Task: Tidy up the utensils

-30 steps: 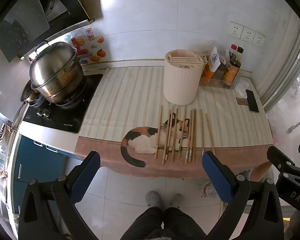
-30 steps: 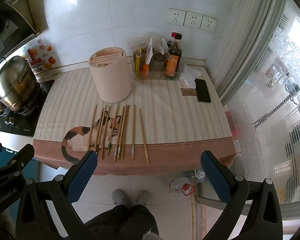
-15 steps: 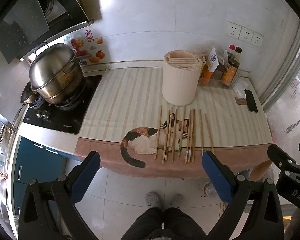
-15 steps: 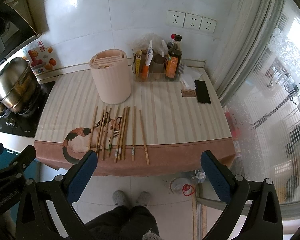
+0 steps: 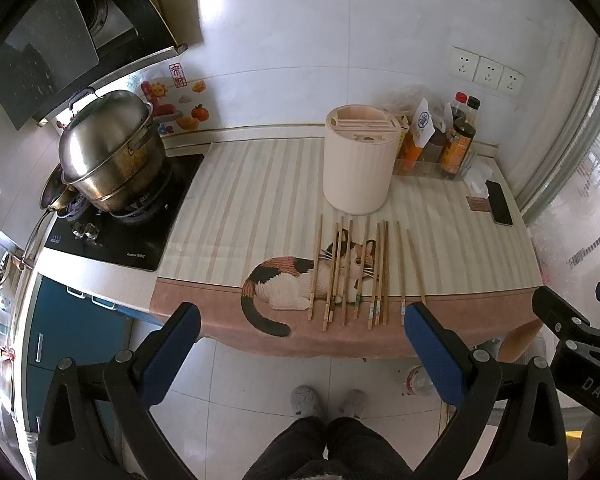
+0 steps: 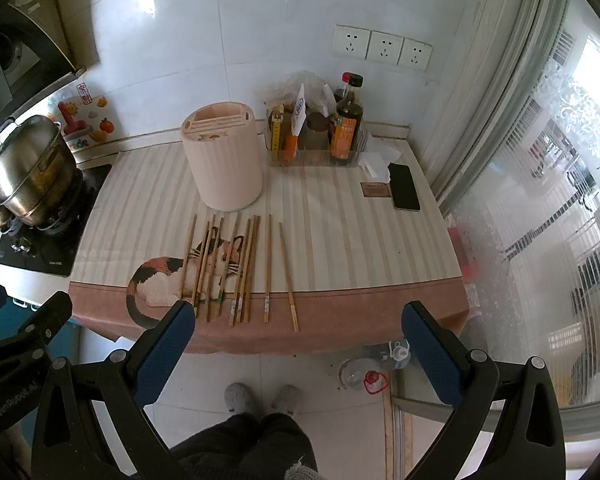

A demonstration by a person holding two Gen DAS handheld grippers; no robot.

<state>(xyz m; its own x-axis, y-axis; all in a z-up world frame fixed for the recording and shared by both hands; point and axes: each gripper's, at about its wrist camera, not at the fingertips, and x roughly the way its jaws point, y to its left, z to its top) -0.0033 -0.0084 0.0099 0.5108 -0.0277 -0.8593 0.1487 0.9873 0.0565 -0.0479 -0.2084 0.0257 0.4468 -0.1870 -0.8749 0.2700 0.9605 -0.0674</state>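
Note:
Several wooden chopsticks (image 5: 374,272) lie side by side on the striped cat-print tablecloth (image 5: 260,200), tips pointing at a cream round utensil holder (image 5: 358,160) with slots in its top. They also show in the right wrist view (image 6: 244,268), in front of the holder (image 6: 224,160). My left gripper (image 5: 300,344) is open and empty, held above the floor short of the table's front edge. My right gripper (image 6: 298,342) is open and empty at the same distance.
A steel pot (image 5: 108,152) sits on the stove at the left. A tray of sauce bottles (image 6: 340,128) stands behind the holder. A black phone (image 6: 405,186) lies at the right. A window (image 6: 560,200) is at the right. My feet (image 6: 260,396) are on the tiled floor.
Both grippers have moved slightly closer to the table; the counter looks a little nearer. Nothing on the table has moved.

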